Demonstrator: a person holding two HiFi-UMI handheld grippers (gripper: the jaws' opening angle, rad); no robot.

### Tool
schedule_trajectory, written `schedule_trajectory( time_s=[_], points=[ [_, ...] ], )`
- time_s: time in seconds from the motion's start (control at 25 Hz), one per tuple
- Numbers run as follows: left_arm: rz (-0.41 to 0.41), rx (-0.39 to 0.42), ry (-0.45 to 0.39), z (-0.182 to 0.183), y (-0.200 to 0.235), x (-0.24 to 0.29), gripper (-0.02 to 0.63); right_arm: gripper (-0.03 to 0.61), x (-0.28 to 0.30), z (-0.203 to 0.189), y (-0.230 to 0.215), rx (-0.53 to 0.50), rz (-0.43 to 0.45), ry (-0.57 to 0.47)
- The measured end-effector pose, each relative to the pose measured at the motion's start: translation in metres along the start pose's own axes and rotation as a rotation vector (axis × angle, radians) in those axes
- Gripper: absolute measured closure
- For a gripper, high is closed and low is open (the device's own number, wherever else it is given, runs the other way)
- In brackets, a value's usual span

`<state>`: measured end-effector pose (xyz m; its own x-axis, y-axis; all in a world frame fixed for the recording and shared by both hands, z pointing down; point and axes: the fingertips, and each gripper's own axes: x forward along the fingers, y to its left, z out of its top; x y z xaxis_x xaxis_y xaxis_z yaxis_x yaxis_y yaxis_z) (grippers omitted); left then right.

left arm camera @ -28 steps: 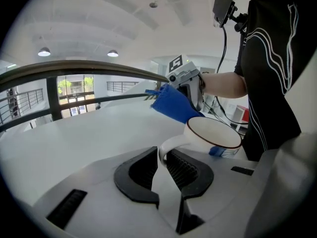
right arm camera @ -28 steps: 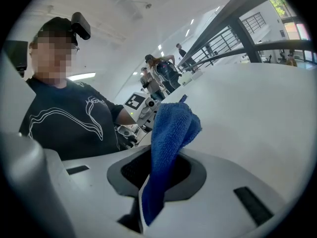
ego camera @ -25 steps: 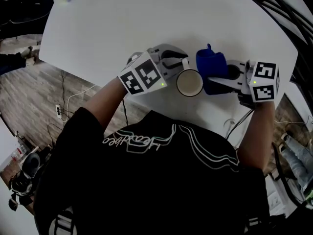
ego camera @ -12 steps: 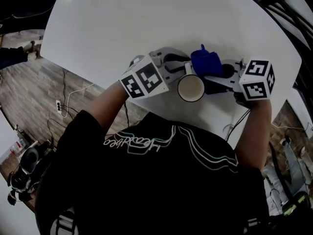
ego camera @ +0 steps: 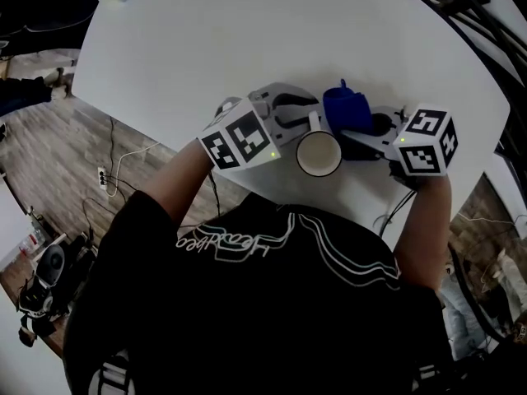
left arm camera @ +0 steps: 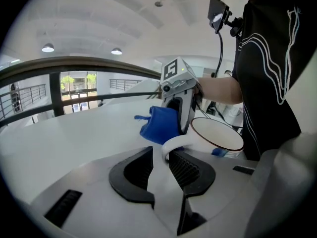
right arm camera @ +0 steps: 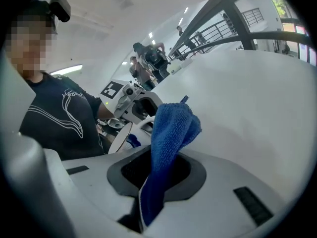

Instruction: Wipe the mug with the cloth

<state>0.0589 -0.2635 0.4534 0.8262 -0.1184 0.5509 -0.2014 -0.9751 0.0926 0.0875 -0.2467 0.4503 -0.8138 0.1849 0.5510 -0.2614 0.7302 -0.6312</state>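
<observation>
Just right of the middle of the head view stands the mug point(ego camera: 319, 153), white with a dark rim, upright on the white table point(ego camera: 247, 39) with its mouth open to the camera. Its handle point(ego camera: 314, 122) points toward the top of the frame and lies between the jaws of the left gripper point(ego camera: 306, 115). In the left gripper view the handle point(left arm camera: 173, 144) sits against the ribbed right-hand pad, with a clear gap to the other pad. These jaws have just been opening and are spread, not clamped. The mug's body point(left arm camera: 218, 135) lies at the right of that frame.

At the mug's upper right in the head view is the blue cloth point(ego camera: 347, 109), bunched up and just beside the mug. Whether it touches the mug I cannot tell. The right gripper point(ego camera: 366, 138) reaches in from the right edge and holds it. In the right gripper view the jaws are pressed together on the cloth point(right arm camera: 168, 138), which rises from between them in a folded lump. The mug's rim point(right arm camera: 121, 135) and the left gripper point(right arm camera: 138, 103) show to the left behind it.

Further out, the person's black shirt point(ego camera: 272, 303) with white lines fills the lower half of the head view. A strip of wooden floor point(ego camera: 49, 138) with a cable point(ego camera: 123, 163) lies at the left edge.
</observation>
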Motion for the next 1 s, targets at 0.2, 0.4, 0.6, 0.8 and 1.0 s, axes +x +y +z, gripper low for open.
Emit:
schedule_trajectory(
  time_s=[0.2, 0.4, 0.6, 0.8, 1.0],
  points=[
    [0.042, -0.014, 0.009, 0.0, 0.002, 0.0, 0.511, 0.525, -0.029, 0.004, -0.008, -0.012, -0.133, -0.134],
    [0.091, -0.049, -0.002, -0.003, 0.003, -0.021, 0.499, 0.525, -0.058, 0.006, 0.007, -0.015, -0.324, -0.323],
    [0.164, -0.122, -0.046, -0.011, 0.015, -0.057, 0.499, 0.525, -0.066, 0.019, 0.032, -0.027, -0.433, -0.484],
    [0.205, -0.14, -0.166, 0.006, -0.045, -0.12, 0.517, 0.525, -0.054, 0.016, 0.115, -0.063, -0.508, -0.64],
    [0.189, -0.089, -0.306, 0.06, -0.163, -0.168, 0.598, 0.525, -0.044, -0.018, 0.236, -0.136, -0.534, -0.747]
  ],
)
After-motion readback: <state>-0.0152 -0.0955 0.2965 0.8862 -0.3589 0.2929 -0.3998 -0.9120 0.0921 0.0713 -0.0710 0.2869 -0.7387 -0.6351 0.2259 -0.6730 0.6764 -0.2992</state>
